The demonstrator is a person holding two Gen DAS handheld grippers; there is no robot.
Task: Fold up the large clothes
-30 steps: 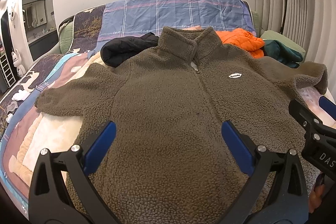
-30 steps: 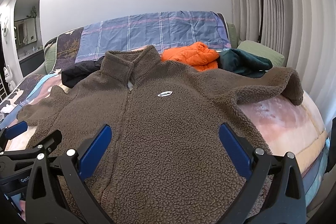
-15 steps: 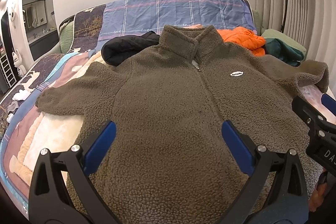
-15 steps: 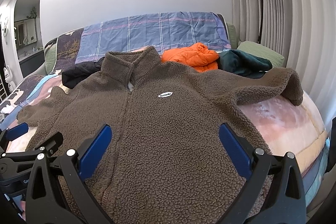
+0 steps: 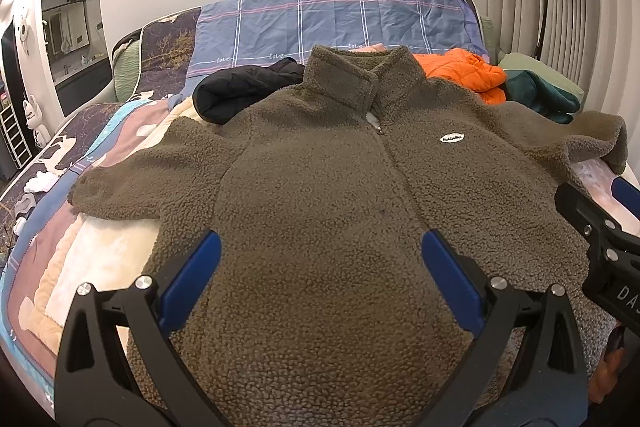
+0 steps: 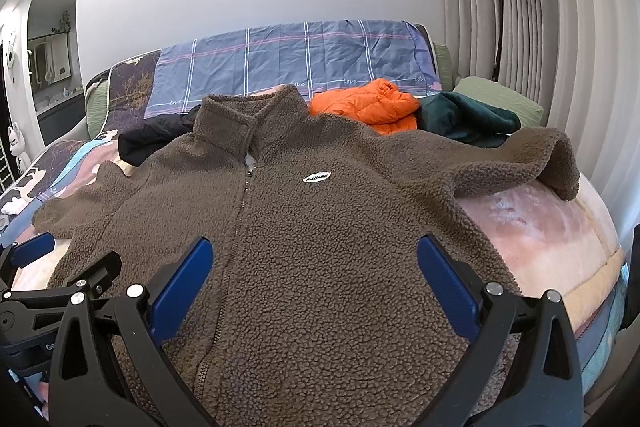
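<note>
A brown fleece jacket (image 5: 320, 195) (image 6: 320, 227) lies face up and zipped on the bed, collar toward the headboard, a white oval label on its chest. Its left sleeve (image 5: 132, 183) lies spread flat. Its right sleeve (image 6: 520, 163) stretches toward the bed's right edge with the cuff curled over. My left gripper (image 5: 320, 255) hovers open over the lower left half of the jacket. My right gripper (image 6: 314, 259) hovers open over the lower right half. Neither holds anything. Each gripper shows at the edge of the other's view.
Behind the collar lie a black garment (image 5: 240, 91), an orange puffer jacket (image 6: 364, 103) and a dark green garment (image 6: 468, 119). A blue plaid pillow (image 5: 328, 19) leans on the headboard. A floor lamp (image 6: 496, 3) stands by the curtain at right. The bed edge (image 6: 600, 267) drops off at right.
Both views have shifted slightly, the jacket sliding a little lower and rightward in frame. The grippers stay open and the jacket lies as before.
</note>
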